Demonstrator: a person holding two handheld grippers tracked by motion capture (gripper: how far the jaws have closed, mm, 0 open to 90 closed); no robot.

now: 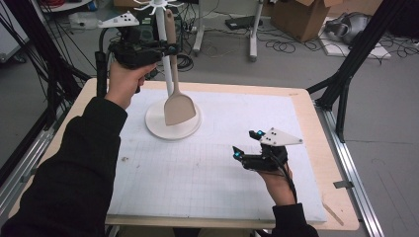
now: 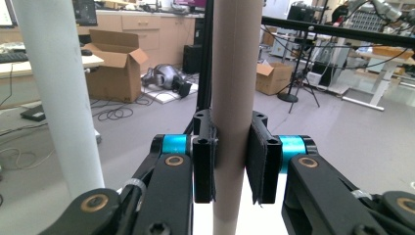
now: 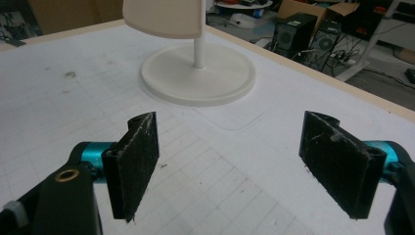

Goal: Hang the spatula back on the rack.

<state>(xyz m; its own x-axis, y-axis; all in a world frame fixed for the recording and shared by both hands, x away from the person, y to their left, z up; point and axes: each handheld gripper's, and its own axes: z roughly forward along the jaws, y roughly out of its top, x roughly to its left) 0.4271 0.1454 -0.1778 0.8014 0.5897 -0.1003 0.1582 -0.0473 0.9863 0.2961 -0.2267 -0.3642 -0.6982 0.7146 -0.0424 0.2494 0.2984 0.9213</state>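
Note:
A beige spatula [image 1: 175,94] hangs upright above the round white base [image 1: 163,129] of a stand with a white pole [image 1: 163,47]. My left gripper [image 1: 168,48] is shut on the spatula's handle, high above the table at the back left. In the left gripper view the pads [image 2: 259,161] clamp the beige handle [image 2: 234,98], with the white pole [image 2: 56,93] just to the left. My right gripper [image 1: 247,144] rests open low over the mat at the right, nothing between its jaws. The right gripper view shows its pads [image 3: 137,156] wide apart, with the spatula blade [image 3: 164,17] and the stand base [image 3: 198,73] ahead.
A white gridded mat [image 1: 207,163] covers most of the wooden table [image 1: 341,202]. Black frame posts [image 1: 356,54] stand at the table's right and left. Cardboard boxes [image 1: 301,17] and cables lie on the floor behind.

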